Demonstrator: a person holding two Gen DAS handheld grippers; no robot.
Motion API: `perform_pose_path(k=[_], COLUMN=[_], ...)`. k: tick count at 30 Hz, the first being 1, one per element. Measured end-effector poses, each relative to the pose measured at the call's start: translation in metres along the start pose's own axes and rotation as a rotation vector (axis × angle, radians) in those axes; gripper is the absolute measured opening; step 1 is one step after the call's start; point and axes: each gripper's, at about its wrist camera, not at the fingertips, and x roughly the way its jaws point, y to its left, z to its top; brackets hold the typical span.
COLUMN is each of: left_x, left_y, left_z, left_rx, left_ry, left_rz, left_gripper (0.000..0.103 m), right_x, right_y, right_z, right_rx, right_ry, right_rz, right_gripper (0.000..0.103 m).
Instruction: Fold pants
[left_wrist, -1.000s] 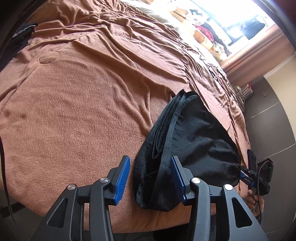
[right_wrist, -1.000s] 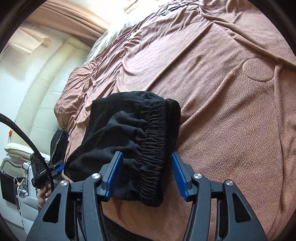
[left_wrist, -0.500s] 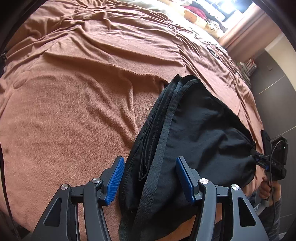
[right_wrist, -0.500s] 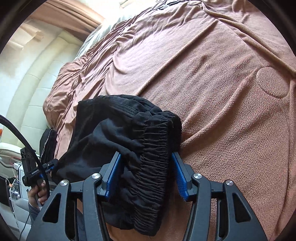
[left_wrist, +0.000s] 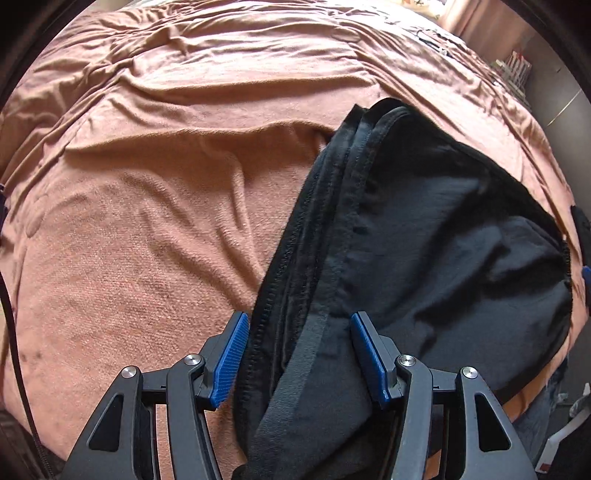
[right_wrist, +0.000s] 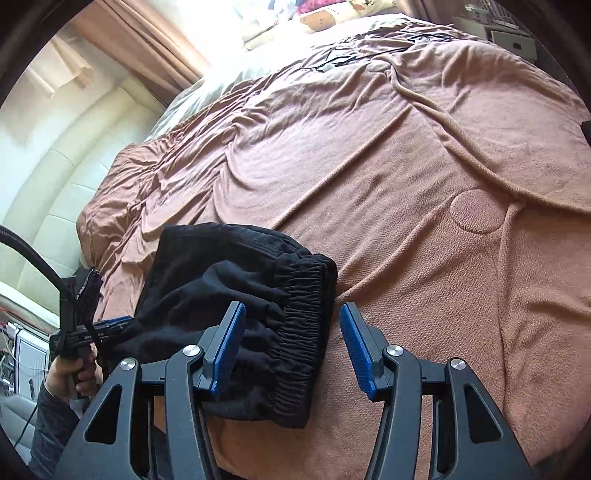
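Black fabric: the pants lay as a compact folded bundle on the brown blanket, close to the near edge of the bed, with part of the bundle reaching that edge.
Layers: hemmed edges were stacked along the bundle's left side in the left wrist view; the gathered elastic waistband formed its right side in the right wrist view.
Left gripper: jaws stood apart, straddling the hemmed edges; the blue pads did not seem to press the cloth, so nothing was gripped.
Right gripper: jaws parted above the waistband end, with a clear gap of blanket showing beside the right pad; it held nothing.
Other hand seen: in the right wrist view the person's hand held the left gripper's handle at the bundle's far side.
Step in hand: by the look of it, the folding was nearly finished, and both grippers were placed at opposite ends of the bundle, either tidying it or readying one last fold.
Next move: likely closing on both ends together, taking every layer at once.
Risk: the loose hems could slip out and splay if only the top layers were caught.
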Motion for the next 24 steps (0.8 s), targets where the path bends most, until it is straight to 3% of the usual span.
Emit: perform_pose_path(k=[4, 6, 8, 14, 20, 24], left_x=[0.003, 0.002, 0.002, -0.011, -0.036, -0.048], left_y=[0.017, 0.027, 0.037, 0.055, 0.077, 0.084], left_z=[0.000, 0.001, 0.001, -0.003, -0.018, -0.032], left_rx=[-0.032, -0.054, -0.082, -0.111, -0.174, -0.211], left_ry=[-0.007, -0.018, -0.012, -0.053, -0.121, -0.146], left_rz=[0.019, 0.050, 0.008, 0.006, -0.106, -0.171], left_gripper=[0.060, 0.054, 0.053, 0.049, 0.049, 0.050], right_x=[-0.012, -0.014, -0.014, 0.002, 0.002, 0.003], right_y=[0.013, 0.020, 0.021, 0.020, 0.011, -0.003], right_z=[-0.008, -0.012, -0.014, -0.022, -0.033, -0.042], right_rx=[-0.033, -0.054, -0.077, -0.067, 0.024, 0.111], right_ry=[-0.019, -0.021, -0.015, 0.035, 0.070, 0.095], right_rz=[0.018, 0.027, 0.023, -0.046, -0.031, 0.034], right_gripper=[0.052, 0.052, 0.052, 0.052, 0.052, 0.052])
